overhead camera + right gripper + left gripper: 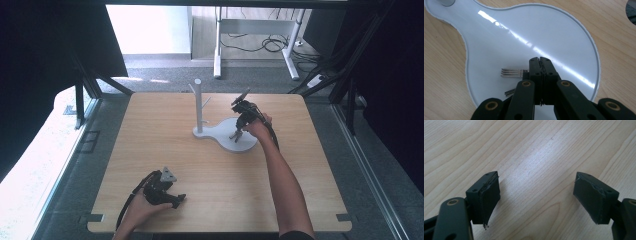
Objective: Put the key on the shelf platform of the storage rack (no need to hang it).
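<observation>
A white stand has a pear-shaped glossy base [227, 136] [529, 32] and an upright post [198, 102] with short pegs. My right gripper [239, 131] [540, 60] hangs just over the round part of the base, its jaws pressed together. A thin metal piece of several parallel silver bars [511, 72] sticks out sideways from the jaws, and its reflection lies on the base below. My left gripper [180, 198] [536, 192] rests low over the bare wood near the table's front left, jaws wide apart with nothing between them.
The wooden table [165, 150] carries the stand at centre back. Its edges drop to a grey floor on all sides. Black frame struts stand at the back corners, and a white desk frame with cables lies beyond the far edge.
</observation>
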Demonstrator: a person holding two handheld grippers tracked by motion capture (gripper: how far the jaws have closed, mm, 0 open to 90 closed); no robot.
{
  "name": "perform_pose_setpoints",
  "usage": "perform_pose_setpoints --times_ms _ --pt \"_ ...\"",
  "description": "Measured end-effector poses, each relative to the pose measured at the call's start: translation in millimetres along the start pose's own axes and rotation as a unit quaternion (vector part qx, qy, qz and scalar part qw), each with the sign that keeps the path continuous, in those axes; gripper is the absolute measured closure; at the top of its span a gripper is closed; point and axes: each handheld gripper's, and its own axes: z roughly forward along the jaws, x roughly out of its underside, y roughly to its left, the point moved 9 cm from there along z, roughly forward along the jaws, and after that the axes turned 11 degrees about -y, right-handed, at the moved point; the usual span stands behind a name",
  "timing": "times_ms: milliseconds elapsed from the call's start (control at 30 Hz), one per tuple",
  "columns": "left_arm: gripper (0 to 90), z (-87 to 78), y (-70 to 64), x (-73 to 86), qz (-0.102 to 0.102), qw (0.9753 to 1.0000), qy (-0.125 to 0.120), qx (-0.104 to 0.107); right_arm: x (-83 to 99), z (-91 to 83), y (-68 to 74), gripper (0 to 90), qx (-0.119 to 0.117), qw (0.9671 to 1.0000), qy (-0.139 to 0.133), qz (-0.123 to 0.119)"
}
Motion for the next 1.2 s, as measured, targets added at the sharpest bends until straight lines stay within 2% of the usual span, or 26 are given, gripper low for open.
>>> perform_pose_setpoints --times_ms 133,267,367,533,633,767,867,933,967,1000,1100,1200 --pt "21.7 -0.2 0.8 -1.0 0.005 1.0 -0.004 -0.004 0.6 0.8 -0.7 84.6 0.006 1.0 -0.003 -0.002" --pt "21.7 -0.1 0.4 -1.6 0.006 1.0 -0.005 -0.003 -2.5 -4.2 0.2 70.3 0.006 0.9997 -0.021 -0.007" --pt "21.7 0.7 -0.3 -1.3 0.006 1.0 -0.005 -0.003 -6.1 -16.6 0.4 61.0 0.012 0.999 -0.042 -0.007" --pt "21.6 1.2 -1.7 -1.5 0.01 0.9999 -0.002 -0.002 -3.0 -30.6 6.9 57.7 -0.006 0.998 -0.063 -0.006" --pt "21.6 2.1 -3.4 -1.2 0.01 1.0 0.0 0.001 6.7 -38.6 9.5 56.1 -0.012 0.9975 -0.068 -0.012" --pt "21.6 2.2 -4.2 -1.4 0.01 0.9999 0.001 0.002 20.1 -50.4 9.2 54.9 -0.026 0.9962 -0.084 -0.002" --pt "21.6 1.8 -5.0 -2.0 0.01 0.9999 0.0 0.003 37.2 -61.0 8.9 53.8 -0.038 0.9947 -0.096 0.004" --pt "21.6 1.8 -4.9 -1.9 0.01 0.9999 0.001 0.003 41.7 -63.3 8.5 53.3 -0.04 0.9944 -0.098 0.007" --pt "21.6 2.1 -5.2 -1.8 0.009 1.0 0.0 0.003 51.0 -67.4 7.2 53.3 -0.042 0.9939 -0.102 0.009" --pt "21.6 2.1 -5.2 -1.8 0.009 1.0 0.0 0.003 51.0 -67.4 7.2 53.3 -0.042 0.9939 -0.102 0.009" --pt "21.6 2.4 -5.7 -1.7 0.009 1.0 0.001 0.004 69.4 -76.1 4.1 52.6 -0.045 0.9932 -0.107 0.011" --pt "21.6 3.1 -5.6 -1.3 0.008 1.0 0.002 0.004 76.5 -79.4 3.1 52.0 -0.046 0.9932 -0.106 0.009"
